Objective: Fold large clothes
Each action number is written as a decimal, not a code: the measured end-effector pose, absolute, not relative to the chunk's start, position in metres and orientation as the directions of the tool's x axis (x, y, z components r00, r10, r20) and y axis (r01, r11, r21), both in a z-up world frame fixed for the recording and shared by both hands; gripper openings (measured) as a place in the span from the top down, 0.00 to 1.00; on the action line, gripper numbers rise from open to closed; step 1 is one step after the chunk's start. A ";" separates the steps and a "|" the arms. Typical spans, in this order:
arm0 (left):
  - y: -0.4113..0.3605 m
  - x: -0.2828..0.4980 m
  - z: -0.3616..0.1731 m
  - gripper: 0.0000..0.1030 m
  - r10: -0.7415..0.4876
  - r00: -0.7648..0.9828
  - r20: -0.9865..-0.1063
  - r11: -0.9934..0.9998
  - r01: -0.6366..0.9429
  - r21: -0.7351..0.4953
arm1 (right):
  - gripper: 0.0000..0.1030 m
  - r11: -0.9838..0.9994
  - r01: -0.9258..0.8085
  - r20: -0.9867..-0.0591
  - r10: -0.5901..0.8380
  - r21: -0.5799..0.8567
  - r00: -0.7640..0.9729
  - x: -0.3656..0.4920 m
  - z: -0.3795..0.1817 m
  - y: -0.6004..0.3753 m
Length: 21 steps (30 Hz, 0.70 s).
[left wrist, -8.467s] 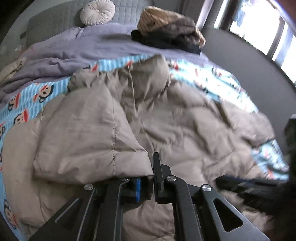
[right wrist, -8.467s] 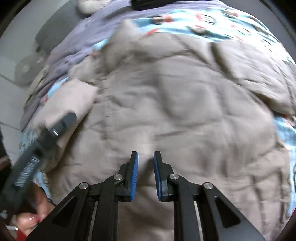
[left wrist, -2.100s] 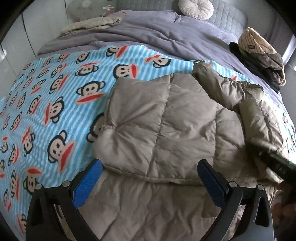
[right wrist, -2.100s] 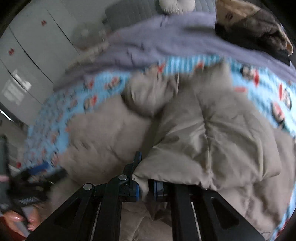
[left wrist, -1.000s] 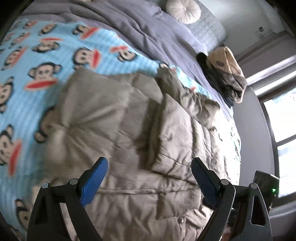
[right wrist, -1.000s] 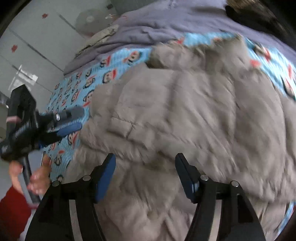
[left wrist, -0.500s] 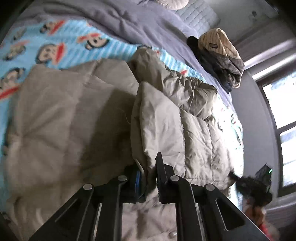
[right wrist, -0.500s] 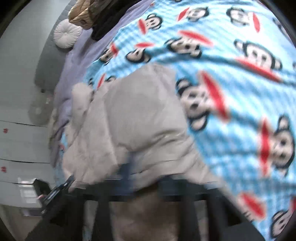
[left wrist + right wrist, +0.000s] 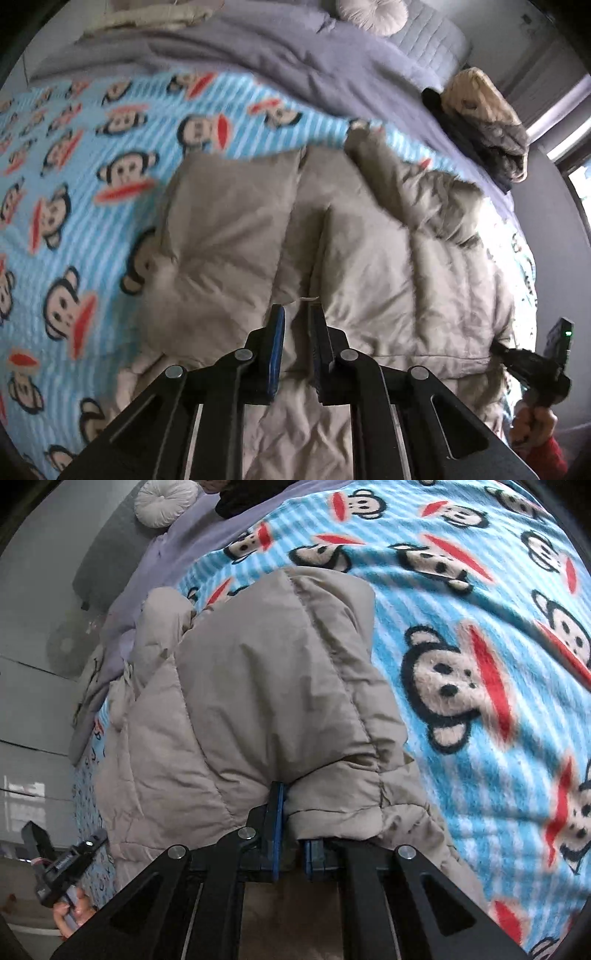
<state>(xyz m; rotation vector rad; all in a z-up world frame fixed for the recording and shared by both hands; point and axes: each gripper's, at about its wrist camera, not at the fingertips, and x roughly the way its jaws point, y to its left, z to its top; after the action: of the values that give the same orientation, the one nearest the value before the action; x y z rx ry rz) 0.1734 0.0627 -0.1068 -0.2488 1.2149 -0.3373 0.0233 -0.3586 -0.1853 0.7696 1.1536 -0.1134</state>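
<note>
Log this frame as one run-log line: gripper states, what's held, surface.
left gripper: shut on beige puffer jacket | right gripper: shut on jacket edge | surface: monkey-print blanket

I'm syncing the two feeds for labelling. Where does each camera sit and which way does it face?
Left wrist: on the left gripper, looking down its fingers at the beige puffer jacket; a hand holding the other gripper shows at the right edge.
Right wrist: on the right gripper, shut on the jacket's edge; a hand shows lower left.
Shared: jacket, monkey-print blanket, round cushion.
</note>
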 end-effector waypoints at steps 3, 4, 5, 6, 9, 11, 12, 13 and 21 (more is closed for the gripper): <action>0.044 0.177 -0.100 0.85 -0.427 0.294 -0.855 0.903 0.193 -0.384 | 0.91 0.749 0.451 -0.854 0.294 0.485 0.429 0.021 -0.184 -0.360; 0.033 0.178 -0.103 0.85 -0.420 0.290 -0.860 0.904 0.213 -0.370 | 0.91 0.749 0.453 -0.854 0.292 0.483 0.430 0.019 -0.183 -0.359; 0.019 0.180 -0.109 0.85 -0.395 0.288 -0.872 0.912 0.234 -0.336 | 0.90 0.749 0.455 -0.856 0.288 0.481 0.430 0.020 -0.183 -0.358; 0.005 0.182 -0.120 0.85 -0.338 0.291 -0.895 0.930 0.253 -0.269 | 0.87 0.750 0.456 -0.857 0.285 0.478 0.429 0.021 -0.183 -0.355; -0.011 0.190 -0.162 0.85 -0.203 0.277 -0.939 0.960 0.243 -0.136 | 0.87 0.775 0.446 -0.873 0.273 0.448 0.404 0.022 -0.173 -0.350; -0.003 0.189 -0.172 0.85 -0.237 0.274 -0.932 0.959 0.220 -0.179 | 0.83 0.801 0.391 -0.866 0.291 0.453 0.407 0.019 -0.155 -0.344; 0.000 0.189 -0.173 0.85 -0.247 0.276 -0.929 0.957 0.219 -0.189 | 0.72 0.811 0.355 -0.853 0.303 0.465 0.425 0.014 -0.145 -0.342; 0.002 0.189 -0.173 0.85 -0.255 0.278 -0.926 0.956 0.219 -0.197 | 0.49 0.815 0.313 -0.830 0.324 0.488 0.453 0.008 -0.133 -0.342; 0.001 0.191 -0.177 0.85 -0.245 0.279 -0.929 0.956 0.227 -0.184 | 0.24 0.578 0.472 -0.716 0.314 0.665 0.623 0.009 -0.146 -0.440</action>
<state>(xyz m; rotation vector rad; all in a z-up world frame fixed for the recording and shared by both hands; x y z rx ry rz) 0.1905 0.0008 -0.1767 -0.0164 1.2489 -0.3167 0.0092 -0.4398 -0.1458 0.9872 0.9324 -0.1102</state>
